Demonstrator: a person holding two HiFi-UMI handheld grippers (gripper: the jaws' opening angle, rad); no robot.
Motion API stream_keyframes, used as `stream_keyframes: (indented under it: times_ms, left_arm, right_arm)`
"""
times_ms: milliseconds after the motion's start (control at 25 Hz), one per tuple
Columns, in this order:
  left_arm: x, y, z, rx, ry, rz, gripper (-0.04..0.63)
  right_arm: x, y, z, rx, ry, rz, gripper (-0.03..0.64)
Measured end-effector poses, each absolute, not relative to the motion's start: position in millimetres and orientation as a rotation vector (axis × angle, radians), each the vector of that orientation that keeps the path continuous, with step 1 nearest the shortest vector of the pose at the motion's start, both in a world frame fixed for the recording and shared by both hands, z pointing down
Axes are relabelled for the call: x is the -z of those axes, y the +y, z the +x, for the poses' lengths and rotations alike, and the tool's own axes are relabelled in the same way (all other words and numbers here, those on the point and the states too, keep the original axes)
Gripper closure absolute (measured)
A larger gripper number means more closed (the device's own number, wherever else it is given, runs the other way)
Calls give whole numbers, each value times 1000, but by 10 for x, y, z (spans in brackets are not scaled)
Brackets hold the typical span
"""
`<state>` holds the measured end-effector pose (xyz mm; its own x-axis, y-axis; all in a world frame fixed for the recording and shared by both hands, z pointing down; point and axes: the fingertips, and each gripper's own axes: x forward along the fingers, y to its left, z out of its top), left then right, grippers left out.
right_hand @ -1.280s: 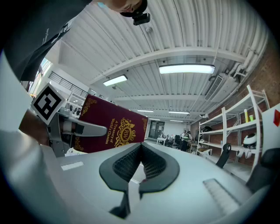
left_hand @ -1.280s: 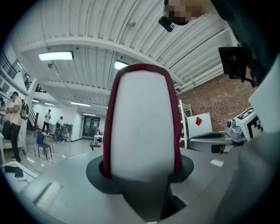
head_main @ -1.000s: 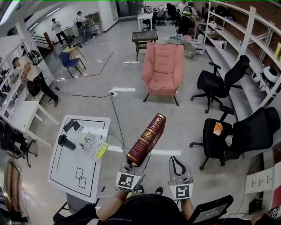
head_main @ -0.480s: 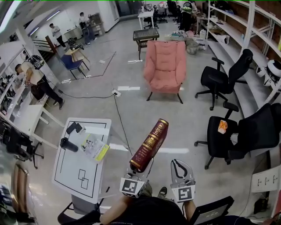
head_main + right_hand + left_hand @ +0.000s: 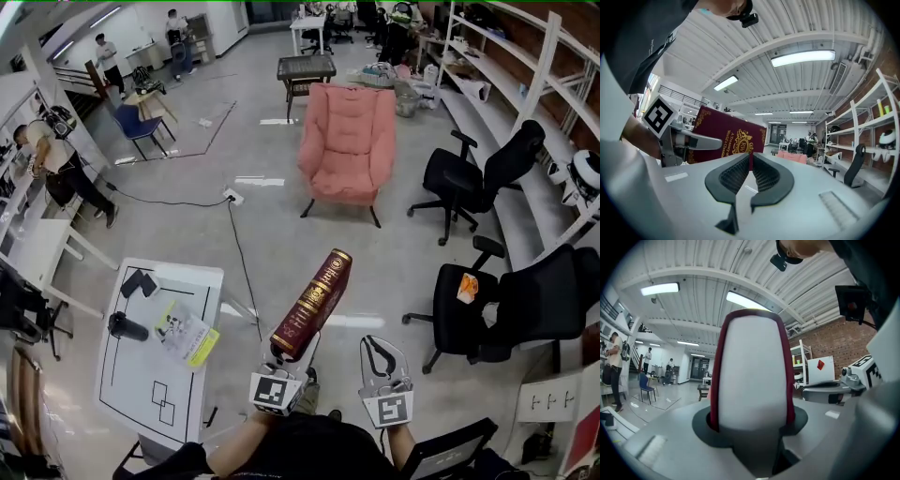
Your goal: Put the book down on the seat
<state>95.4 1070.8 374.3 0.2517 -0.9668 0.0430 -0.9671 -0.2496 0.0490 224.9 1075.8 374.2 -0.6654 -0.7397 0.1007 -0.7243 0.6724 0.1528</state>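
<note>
The left gripper (image 5: pixel 279 356), at the lower centre of the head view, was clamped on the lower end of the dark red book (image 5: pixel 312 303). The book rose from its jaws tilted up and to the right, with the gold-printed spine showing. In the left gripper view its white page edge filled the space between the two jaws. The right gripper (image 5: pixel 378 354), just to the right, had its jaws together on nothing. The pink armchair (image 5: pixel 347 141) stood well apart, in the upper middle.
</note>
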Motion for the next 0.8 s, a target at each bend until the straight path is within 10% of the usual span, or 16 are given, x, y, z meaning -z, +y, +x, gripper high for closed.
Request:
stream_keyframes:
  times_ms: [800]
  left_arm:
    - [-4113, 8626, 296, -142, -1821, 2392, 374]
  right_arm:
    - [-4052, 8897, 1662, 39, -2706, 1193, 581]
